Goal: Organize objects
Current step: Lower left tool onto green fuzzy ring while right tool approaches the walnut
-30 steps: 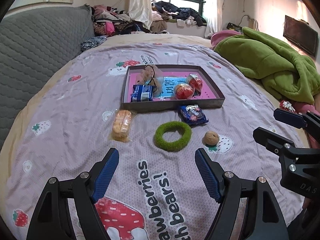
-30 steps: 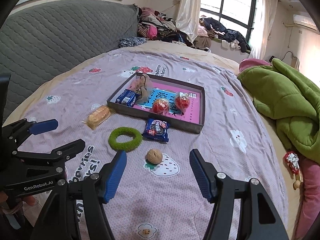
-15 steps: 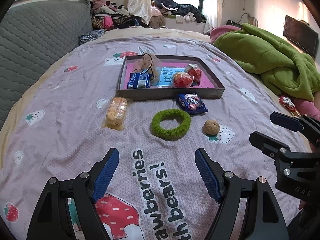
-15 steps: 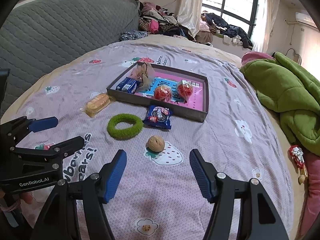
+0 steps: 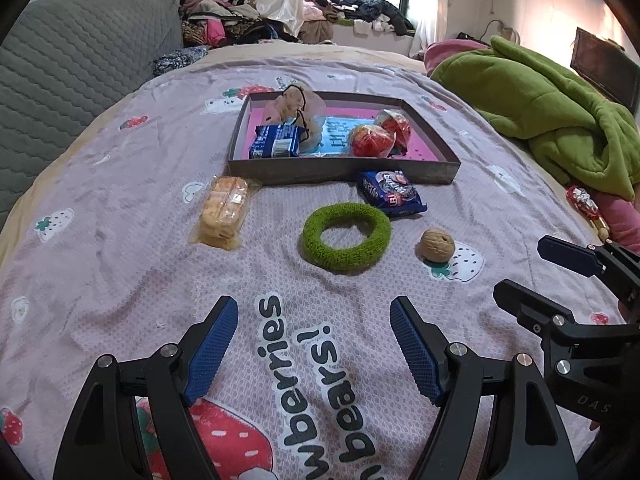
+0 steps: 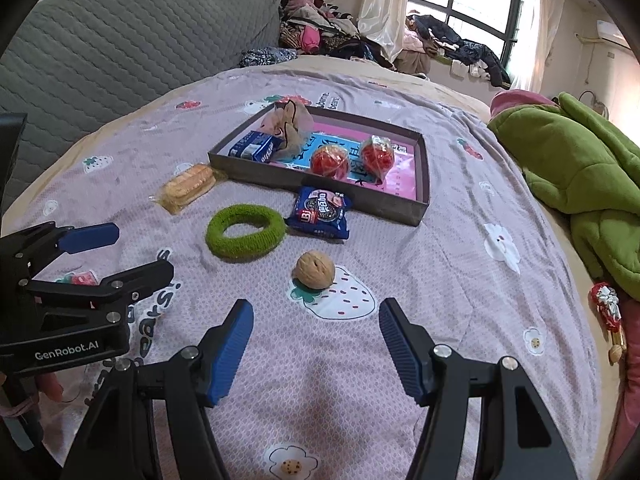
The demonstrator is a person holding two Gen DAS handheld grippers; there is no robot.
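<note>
Right, both claws hover over the bed, empty. Left claw [image 5: 314,344] has its blue pads spread wide apart w/ nothing between them, only the printed bedspread [image 5: 120,240] below. Right claw [image 6: 316,344] is also apart, a bit narrower, nothing gripped; the walnut [image 6: 315,269] lies just ahead of its tips, on a strawberry print.

Loose items on the bedspread, in front of the tray: green fuzzy ring [image 5: 346,235] in the middle, walnut to its right, dark blue snack pack [image 5: 391,193] touching or nearly touching the tray's near wall, and a clear-wrapped stack of biscuits [image 5: 225,210] off to the left, near the tray's left corner.

The grey tray [image 5: 340,170] w/ pink lining sits further back. Inside: blue-and-white packet [image 5: 277,141] at the near left, a crumpled beige pouch w/ dark cord [image 5: 294,108] behind it, and two red balls in clear wrap [image 5: 372,140] on the right side, side by side.

Green blanket [image 5: 540,112] is heaped at the right edge of the bed, well apart from the tray. Small red-and-white wrapped thing [image 6: 606,304] lies below it, near the bed's edge. Grey quilted headboard [image 6: 120,48] on the left; clothes piled by the window.
</note>
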